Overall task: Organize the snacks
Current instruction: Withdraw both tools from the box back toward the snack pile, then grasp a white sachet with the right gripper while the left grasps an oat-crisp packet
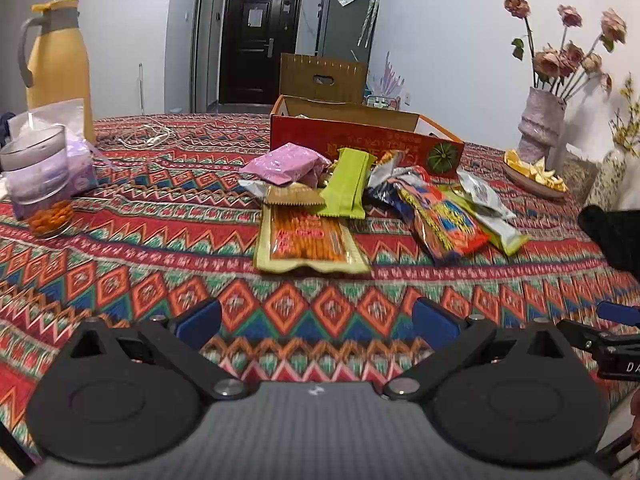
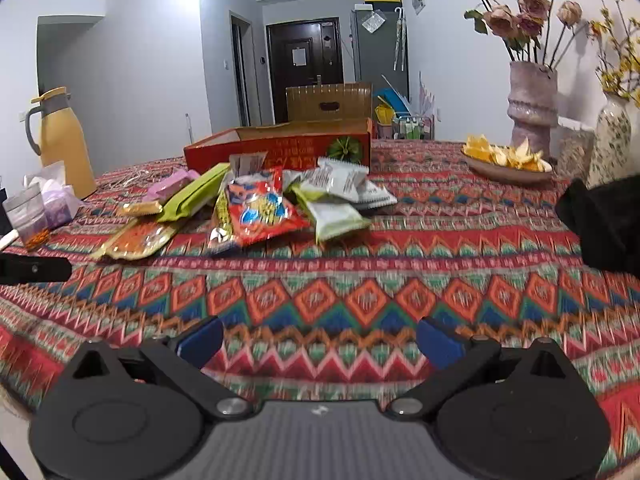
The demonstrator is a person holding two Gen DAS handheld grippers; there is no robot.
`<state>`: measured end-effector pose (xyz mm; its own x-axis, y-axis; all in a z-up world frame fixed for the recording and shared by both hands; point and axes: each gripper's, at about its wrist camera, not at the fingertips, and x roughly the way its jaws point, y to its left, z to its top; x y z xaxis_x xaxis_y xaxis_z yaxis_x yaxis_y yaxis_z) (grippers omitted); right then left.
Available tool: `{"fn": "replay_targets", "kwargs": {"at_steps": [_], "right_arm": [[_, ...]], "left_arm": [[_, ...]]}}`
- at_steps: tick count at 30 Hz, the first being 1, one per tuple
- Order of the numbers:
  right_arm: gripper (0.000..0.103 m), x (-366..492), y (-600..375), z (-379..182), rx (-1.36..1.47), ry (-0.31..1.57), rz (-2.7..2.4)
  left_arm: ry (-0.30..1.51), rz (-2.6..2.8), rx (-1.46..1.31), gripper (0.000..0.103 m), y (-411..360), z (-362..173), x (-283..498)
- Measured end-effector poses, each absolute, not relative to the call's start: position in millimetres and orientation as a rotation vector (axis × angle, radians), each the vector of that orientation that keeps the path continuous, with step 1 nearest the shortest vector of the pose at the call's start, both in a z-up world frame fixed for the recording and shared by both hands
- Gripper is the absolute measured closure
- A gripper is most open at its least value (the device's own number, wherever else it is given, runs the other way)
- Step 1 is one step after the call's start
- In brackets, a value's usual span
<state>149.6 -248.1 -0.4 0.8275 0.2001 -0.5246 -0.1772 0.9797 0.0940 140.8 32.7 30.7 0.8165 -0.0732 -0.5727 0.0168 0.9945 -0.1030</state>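
A pile of snack packets lies mid-table in front of an open red cardboard box (image 1: 360,142) (image 2: 280,148). It includes a pink packet (image 1: 286,164), a green bar (image 1: 348,188) (image 2: 196,196), a clear orange-stick packet (image 1: 308,240) (image 2: 136,240), a red-orange packet (image 1: 440,220) (image 2: 260,208) and white packets (image 2: 344,184). My left gripper (image 1: 316,320) is open and empty, low over the cloth, short of the pile. My right gripper (image 2: 320,340) is open and empty, also short of the pile. The right gripper's edge shows in the left wrist view (image 1: 616,332).
A yellow thermos (image 1: 56,64) (image 2: 64,140), a tissue pack (image 1: 76,152) and a glass jar (image 1: 36,176) stand at left. A plate of orange pieces (image 1: 532,172) (image 2: 504,160) and flower vases (image 1: 540,124) (image 2: 532,100) stand at right. A black object (image 2: 608,224) is at the right edge.
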Motion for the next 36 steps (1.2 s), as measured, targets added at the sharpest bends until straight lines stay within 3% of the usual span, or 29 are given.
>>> {"fn": "replay_targets", "kwargs": {"at_steps": [19,21,23,25,29,30,32,34,36], "right_arm": [[0.002,292,-233,30,-0.003,0.513,0.193],[0.003,308,-234,31,0.011,0.52,0.185],[0.009,323,-235,31,0.025,0.524,0.169],[0.013,337,-236,28,0.044,0.532,0.154],[0.029,357,-238,19,0.093,0.557,0.154],[0.032,360,-237,16,0.093,0.566,0.154],[0.05,364,-234,11,0.084,0.578,0.153],[0.058,365,-233,8,0.09,0.586,0.157],[0.06,363,-232,7,0.087,0.58,0.156]], "left_arm": [[0.631,-0.006,-0.098,0.0,53,37,289],[0.644,0.005,-0.111,0.005,54,34,305],[0.663,0.011,-0.129,0.02,54,30,317],[0.686,0.009,-0.15,0.027,56,24,326],[0.707,0.02,-0.134,0.03,57,11,334],[0.718,0.025,-0.125,0.033,57,9,336],[0.714,0.015,-0.151,0.046,62,7,335],[0.703,0.014,-0.154,0.049,62,8,332],[0.7,0.021,-0.155,0.05,62,11,328]]}}
